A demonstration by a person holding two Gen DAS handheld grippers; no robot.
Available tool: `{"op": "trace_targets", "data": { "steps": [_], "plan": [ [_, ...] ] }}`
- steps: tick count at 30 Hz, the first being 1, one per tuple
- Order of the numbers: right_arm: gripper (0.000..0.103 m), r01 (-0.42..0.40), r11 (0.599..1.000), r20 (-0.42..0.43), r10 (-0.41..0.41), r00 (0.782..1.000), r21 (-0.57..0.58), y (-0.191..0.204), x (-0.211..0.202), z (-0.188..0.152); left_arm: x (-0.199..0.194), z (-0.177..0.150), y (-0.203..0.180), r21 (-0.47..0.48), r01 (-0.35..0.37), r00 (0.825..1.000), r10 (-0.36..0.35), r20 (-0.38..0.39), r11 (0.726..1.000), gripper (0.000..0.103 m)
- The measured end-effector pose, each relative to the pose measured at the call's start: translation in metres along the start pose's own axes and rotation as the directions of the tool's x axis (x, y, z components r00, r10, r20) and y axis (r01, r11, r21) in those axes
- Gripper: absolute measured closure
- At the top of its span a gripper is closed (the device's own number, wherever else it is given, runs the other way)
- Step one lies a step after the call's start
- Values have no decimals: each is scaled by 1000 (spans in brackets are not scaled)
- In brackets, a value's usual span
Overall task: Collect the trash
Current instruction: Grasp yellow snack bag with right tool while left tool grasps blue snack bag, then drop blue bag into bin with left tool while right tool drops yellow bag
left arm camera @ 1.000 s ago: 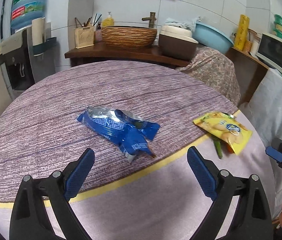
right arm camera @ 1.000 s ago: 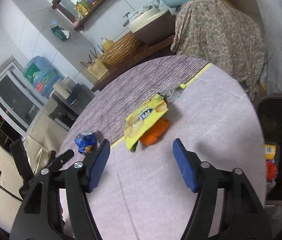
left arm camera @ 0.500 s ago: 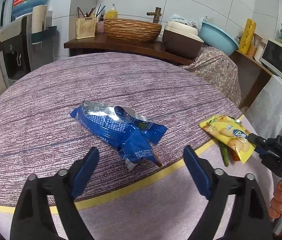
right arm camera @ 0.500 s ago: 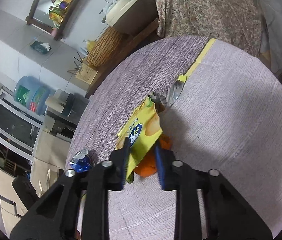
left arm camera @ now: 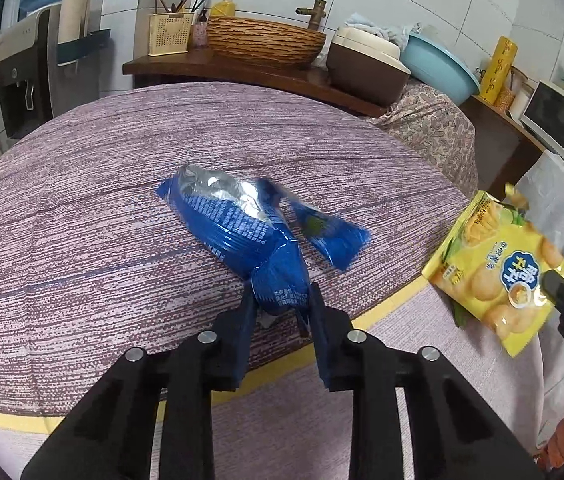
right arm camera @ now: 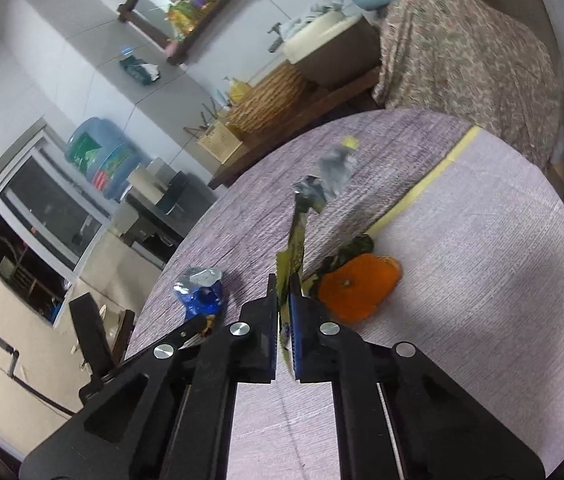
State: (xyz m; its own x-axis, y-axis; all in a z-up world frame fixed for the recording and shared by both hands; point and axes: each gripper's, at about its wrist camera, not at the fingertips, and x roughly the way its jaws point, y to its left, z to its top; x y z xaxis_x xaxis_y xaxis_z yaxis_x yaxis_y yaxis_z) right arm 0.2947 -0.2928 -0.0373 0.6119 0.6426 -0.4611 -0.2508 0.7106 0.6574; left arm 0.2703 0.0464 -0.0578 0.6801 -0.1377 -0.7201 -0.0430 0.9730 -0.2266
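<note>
Left gripper [left arm camera: 280,300] closed on the near, twisted end of the blue wrapper [left arm camera: 238,228]; that end sits pinched between the two fingertips, the rest stretching away across the purple table [left arm camera: 82,208], silver inside showing at the far end. A torn blue flap lies just right of the main body, blurred. Whether the wrapper rests on the cloth or is partly raised cannot be told.

Right gripper [right arm camera: 283,300] clamped on the yellow bag [right arm camera: 295,236], fingers nearly together with only the thin bag between them. Seen edge-on from the right wrist, the bag rises upright from the pinch, silver lining at its top. From the left wrist, the same yellow bag [left arm camera: 497,264] hangs face-on at the table's right edge, clear of the cloth, gripped at its lower right corner by the right gripper [left arm camera: 553,284].

On the table just right of the right fingers, an orange peel [right arm camera: 355,286] with something dark green beside it, near the yellow stripe [right arm camera: 421,192]. Blue wrapper [right arm camera: 202,292] visible to the left, held by the left gripper [right arm camera: 208,322].
</note>
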Motion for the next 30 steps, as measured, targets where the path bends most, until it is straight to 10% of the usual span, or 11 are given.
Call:
{"op": "trace_targets", "data": {
  "steps": [20,30],
  "plan": [
    [98,14,981,40,-6,999,-193,36,-96,-48,-35,-12,-44,121,89,992,-99,80,989,81],
    [98,83,987,163,-59,985,-139,4,-173,-49,-70,-36,-127,293,249,960,-274,48,923,81]
  ]
}}
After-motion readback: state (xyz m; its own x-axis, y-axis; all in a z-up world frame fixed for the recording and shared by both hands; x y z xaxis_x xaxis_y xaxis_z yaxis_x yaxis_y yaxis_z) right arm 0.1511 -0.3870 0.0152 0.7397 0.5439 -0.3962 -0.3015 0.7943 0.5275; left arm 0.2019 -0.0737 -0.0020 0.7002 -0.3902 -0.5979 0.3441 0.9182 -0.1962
